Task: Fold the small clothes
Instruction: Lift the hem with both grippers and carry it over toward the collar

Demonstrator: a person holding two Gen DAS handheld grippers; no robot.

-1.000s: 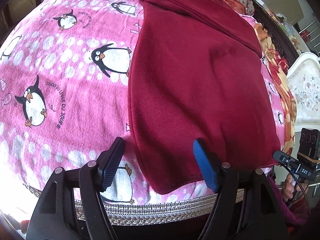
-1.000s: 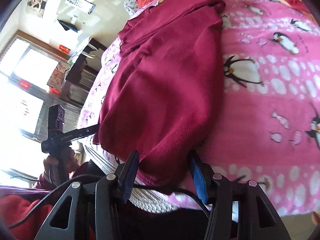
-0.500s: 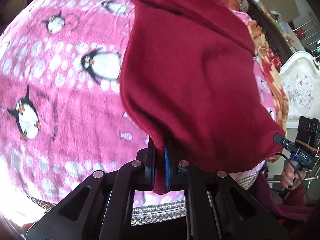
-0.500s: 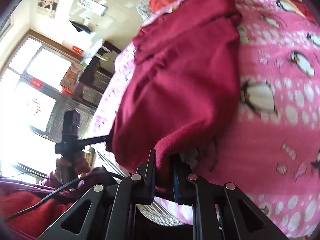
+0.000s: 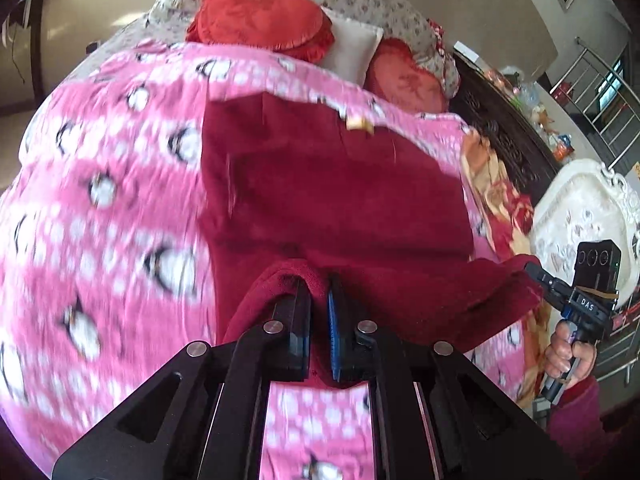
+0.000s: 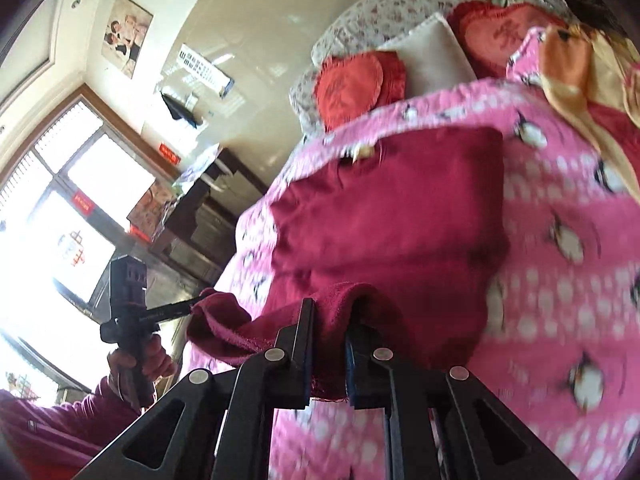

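Dark red garment (image 5: 340, 200) lies on a pink penguin blanket (image 5: 100, 200) on the bed, far part flat, near edge lifted off the blanket. Left gripper (image 5: 318, 300) has its jaws fully closed, pinching one near corner of the garment; cloth bunches over the fingertips. Right gripper (image 6: 332, 312) has its jaws clamped on the other near corner, a thick fold of cloth between the pads, so a small gap stays. Near hem hangs stretched between the two grippers. Each wrist view shows the other hand at its edge gripping a black handle. Red cushions (image 5: 260, 16) and a white pillow (image 5: 352, 48) sit past the blanket's far edge. No containers in view. Both views are motion-blurred.
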